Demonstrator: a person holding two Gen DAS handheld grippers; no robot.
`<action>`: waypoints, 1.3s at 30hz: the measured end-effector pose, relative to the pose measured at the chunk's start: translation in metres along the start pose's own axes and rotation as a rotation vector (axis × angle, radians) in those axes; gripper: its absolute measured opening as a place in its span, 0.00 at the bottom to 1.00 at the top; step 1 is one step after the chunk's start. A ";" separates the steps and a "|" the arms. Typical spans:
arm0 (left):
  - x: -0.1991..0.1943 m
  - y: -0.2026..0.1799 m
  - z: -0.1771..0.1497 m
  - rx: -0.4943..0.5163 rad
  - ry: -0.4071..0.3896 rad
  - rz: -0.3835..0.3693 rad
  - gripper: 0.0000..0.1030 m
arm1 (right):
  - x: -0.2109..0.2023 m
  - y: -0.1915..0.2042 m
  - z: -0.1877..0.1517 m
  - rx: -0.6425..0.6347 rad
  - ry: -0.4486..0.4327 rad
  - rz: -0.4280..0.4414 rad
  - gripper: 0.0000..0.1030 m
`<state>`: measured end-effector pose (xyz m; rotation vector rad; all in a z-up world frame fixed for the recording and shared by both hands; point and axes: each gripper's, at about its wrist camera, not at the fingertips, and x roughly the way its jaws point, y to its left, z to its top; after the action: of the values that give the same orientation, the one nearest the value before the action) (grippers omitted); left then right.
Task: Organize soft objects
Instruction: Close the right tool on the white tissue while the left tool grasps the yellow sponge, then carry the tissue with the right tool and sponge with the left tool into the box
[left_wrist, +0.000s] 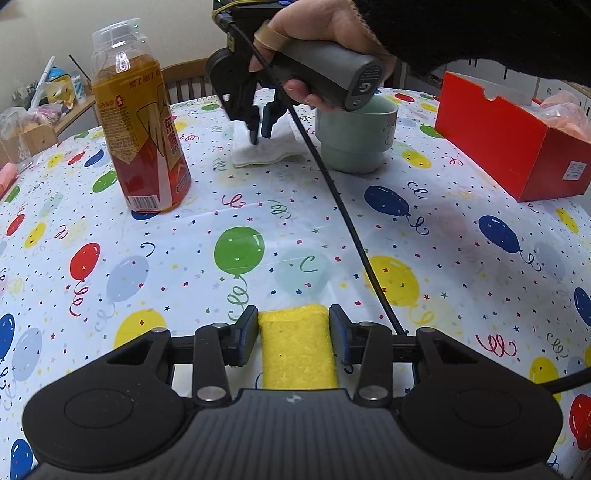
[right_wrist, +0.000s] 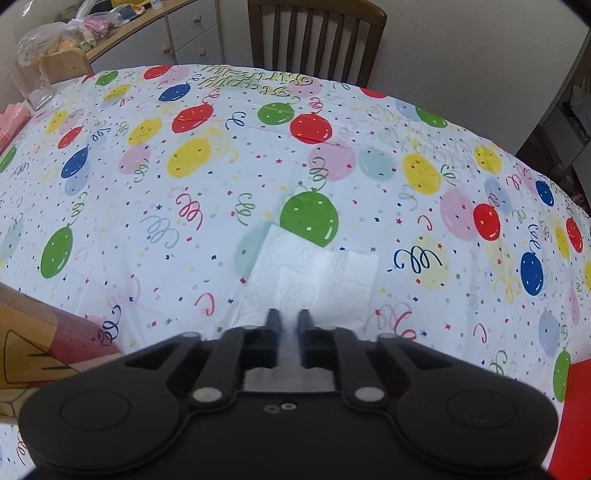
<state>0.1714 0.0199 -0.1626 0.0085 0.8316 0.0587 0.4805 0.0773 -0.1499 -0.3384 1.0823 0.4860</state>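
Note:
A yellow sponge (left_wrist: 297, 354) lies on the balloon-print tablecloth between the jaws of my left gripper (left_wrist: 293, 325), and both pads press against its sides. Farther back, a white paper napkin (left_wrist: 269, 149) lies flat between a bottle and a mug. A person's hand (left_wrist: 314, 33) holds my right gripper (left_wrist: 260, 136) tilted down onto it. In the right wrist view the napkin (right_wrist: 314, 273) spreads ahead of the right gripper (right_wrist: 289, 317). Its fingers stand close together with a fold of the white paper pinched between them.
A tall tea bottle (left_wrist: 142, 136) stands at the left and a pale green mug (left_wrist: 356, 140) right of the napkin. A red cardboard box (left_wrist: 509, 147) sits at the far right. A black cable (left_wrist: 343, 210) crosses the table. A wooden chair (right_wrist: 314, 33) stands behind.

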 end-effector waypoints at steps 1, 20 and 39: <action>0.000 0.000 0.000 -0.002 0.000 0.002 0.39 | -0.001 -0.001 -0.001 0.001 -0.003 0.006 0.03; -0.018 0.029 0.013 -0.098 -0.017 0.013 0.38 | -0.102 -0.035 -0.018 0.032 -0.140 0.181 0.01; -0.058 0.025 0.024 -0.141 -0.087 -0.009 0.37 | -0.216 -0.101 -0.123 0.031 -0.185 0.291 0.01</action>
<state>0.1486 0.0419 -0.1025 -0.1244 0.7389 0.1078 0.3591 -0.1141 -0.0064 -0.1050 0.9606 0.7436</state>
